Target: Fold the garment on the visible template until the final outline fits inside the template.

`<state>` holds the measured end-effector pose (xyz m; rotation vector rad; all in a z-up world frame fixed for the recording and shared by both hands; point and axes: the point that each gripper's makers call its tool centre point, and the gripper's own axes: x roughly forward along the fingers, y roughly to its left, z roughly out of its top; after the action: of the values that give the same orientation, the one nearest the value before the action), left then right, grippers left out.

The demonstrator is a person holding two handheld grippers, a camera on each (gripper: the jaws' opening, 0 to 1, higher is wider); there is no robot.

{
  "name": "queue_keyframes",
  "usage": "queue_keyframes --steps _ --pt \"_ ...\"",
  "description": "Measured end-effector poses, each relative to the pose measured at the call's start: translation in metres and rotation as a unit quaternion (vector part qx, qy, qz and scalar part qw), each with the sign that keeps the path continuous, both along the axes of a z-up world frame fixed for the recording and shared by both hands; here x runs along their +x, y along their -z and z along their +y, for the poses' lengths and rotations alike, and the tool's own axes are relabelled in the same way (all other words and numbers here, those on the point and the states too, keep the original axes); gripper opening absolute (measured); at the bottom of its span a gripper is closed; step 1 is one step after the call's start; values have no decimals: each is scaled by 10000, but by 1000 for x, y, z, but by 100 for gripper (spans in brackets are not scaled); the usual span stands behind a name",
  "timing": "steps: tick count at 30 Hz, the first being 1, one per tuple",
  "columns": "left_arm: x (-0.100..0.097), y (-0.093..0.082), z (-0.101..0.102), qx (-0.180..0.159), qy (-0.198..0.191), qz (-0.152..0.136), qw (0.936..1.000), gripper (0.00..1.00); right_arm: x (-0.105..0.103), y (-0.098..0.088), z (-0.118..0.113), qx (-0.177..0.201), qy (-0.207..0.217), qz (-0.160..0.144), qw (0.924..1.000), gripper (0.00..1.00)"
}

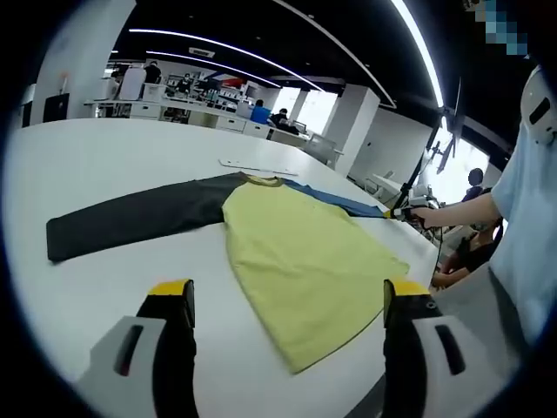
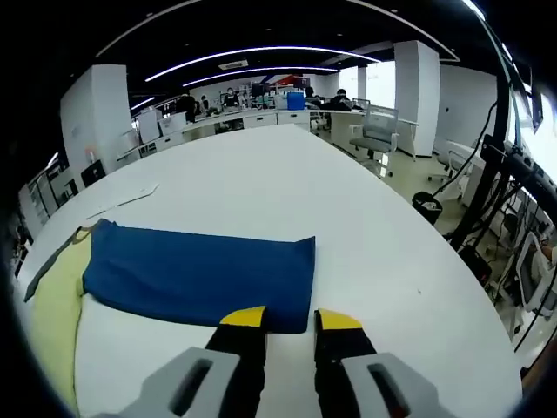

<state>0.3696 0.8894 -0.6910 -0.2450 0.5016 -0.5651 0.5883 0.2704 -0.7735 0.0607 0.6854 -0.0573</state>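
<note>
A garment lies flat on the white table: yellow body, dark grey sleeve stretched left, blue sleeve stretched right. My left gripper hovers over the near hem with its jaws wide open and nothing between them. In the right gripper view the blue sleeve spreads out ahead, and my right gripper sits at its cuff edge. Its jaws stand a narrow gap apart, and the sleeve rests flat. In the left gripper view the right gripper shows at the sleeve's end, held by a hand.
A flat white strip lies on the table beyond the collar, also visible as the strip. The person's light blue shirt stands at the table's right edge. Chairs and a cabled stand are off the right side.
</note>
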Motion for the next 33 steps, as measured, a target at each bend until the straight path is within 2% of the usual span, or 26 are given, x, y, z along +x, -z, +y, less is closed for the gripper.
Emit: queue_keyframes --steps 7,9,14,19,23,28,33 --pt "1 -1 0 2 -26 -32 10000 86 0 -1 1 -249 -109 46 9996 6" --pt "1 -2 0 -9 -31 -49 10000 86 1 -6 2 -329 -167 -11 9993 0" --pt "2 -3 0 -17 -35 -107 9999 86 3 -19 4 -261 -140 -135 9995 0" --pt "2 -5 -2 -33 -4 -149 9999 86 7 -32 14 -344 -330 -241 9986 0" --pt "2 -8 -2 -66 7 -210 9998 85 16 -49 37 -296 -693 -457 9961 0" --pt "2 -12 -3 -78 26 -316 9995 85 28 -63 69 -345 -1120 -530 9917 0" --pt "2 -16 -4 -102 31 -418 9991 85 38 -75 110 -280 -1555 -607 9856 0"
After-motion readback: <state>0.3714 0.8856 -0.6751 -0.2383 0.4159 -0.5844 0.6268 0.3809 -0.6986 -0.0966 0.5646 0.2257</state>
